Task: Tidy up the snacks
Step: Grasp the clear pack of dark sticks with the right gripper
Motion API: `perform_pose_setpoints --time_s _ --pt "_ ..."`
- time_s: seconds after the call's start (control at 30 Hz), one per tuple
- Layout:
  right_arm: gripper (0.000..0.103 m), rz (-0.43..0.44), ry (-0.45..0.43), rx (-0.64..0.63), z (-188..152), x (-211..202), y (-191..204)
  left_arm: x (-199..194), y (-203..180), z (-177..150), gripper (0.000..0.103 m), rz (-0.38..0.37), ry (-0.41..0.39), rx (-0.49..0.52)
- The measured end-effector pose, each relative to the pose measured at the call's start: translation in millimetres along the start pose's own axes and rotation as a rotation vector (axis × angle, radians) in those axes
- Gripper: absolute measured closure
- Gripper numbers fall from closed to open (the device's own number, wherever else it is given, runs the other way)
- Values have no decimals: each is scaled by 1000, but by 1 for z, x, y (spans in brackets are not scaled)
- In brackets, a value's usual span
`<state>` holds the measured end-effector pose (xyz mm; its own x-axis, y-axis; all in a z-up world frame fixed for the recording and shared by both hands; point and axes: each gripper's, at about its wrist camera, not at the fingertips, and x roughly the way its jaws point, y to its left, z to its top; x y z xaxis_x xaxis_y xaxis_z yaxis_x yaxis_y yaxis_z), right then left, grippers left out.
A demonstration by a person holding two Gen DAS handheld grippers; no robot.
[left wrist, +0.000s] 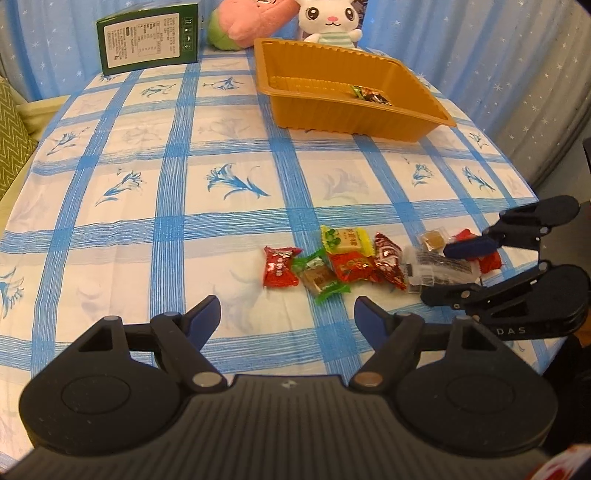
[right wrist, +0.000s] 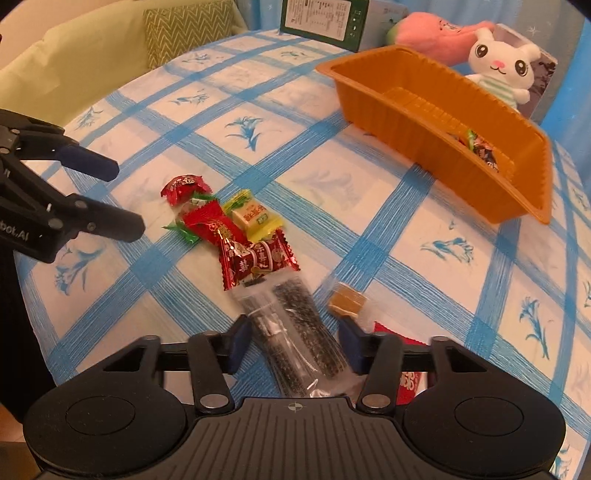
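Note:
Several wrapped snacks lie in a loose row on the checked tablecloth: a red candy (left wrist: 279, 266), a green-wrapped one (left wrist: 318, 277), a yellow one (left wrist: 346, 240) and red packets (left wrist: 388, 261). A clear packet of dark sesame sticks (right wrist: 295, 328) lies between the fingers of my right gripper (right wrist: 293, 341), which is open around it. A small brown cube in clear wrap (right wrist: 347, 301) lies beside it. My left gripper (left wrist: 287, 320) is open and empty, just short of the snacks. The orange tray (left wrist: 354, 122) stands farther back with a few candies (left wrist: 369, 95) inside.
A green box (left wrist: 147, 40) and plush toys (left wrist: 328, 22) stand at the table's far edge behind the tray. A yellow-green sofa with a patterned cushion (right wrist: 184, 29) is beyond the table. The table's right edge (left wrist: 535, 192) is near my right gripper.

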<state>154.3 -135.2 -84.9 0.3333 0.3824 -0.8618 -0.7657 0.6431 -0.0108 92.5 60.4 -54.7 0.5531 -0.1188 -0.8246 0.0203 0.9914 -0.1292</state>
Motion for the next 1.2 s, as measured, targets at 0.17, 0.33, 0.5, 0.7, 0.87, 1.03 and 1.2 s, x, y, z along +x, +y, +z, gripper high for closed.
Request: perform_pose_setpoints --time_s 0.17,0.33,0.5,0.7,0.87,1.03,1.2 --pt "64 19 -3 67 -4 -5 2 7 6 3 31 -2 -10 -17" --pt "65 31 -28 232 -11 -14 0 15 13 10 45 2 -38 -53" --pt "65 -19 -69 307 -19 -19 7 27 16 16 65 22 -53 -50" --pt "64 -44 -92 268 -23 -18 13 42 16 20 78 10 -35 -5" --pt "63 -61 -79 233 -23 -11 16 46 11 21 82 19 -30 47" --pt "63 -72 -96 231 -27 -10 17 43 8 19 86 31 -26 62" --pt "65 -98 -109 262 -30 -16 20 33 8 14 87 45 -43 14"
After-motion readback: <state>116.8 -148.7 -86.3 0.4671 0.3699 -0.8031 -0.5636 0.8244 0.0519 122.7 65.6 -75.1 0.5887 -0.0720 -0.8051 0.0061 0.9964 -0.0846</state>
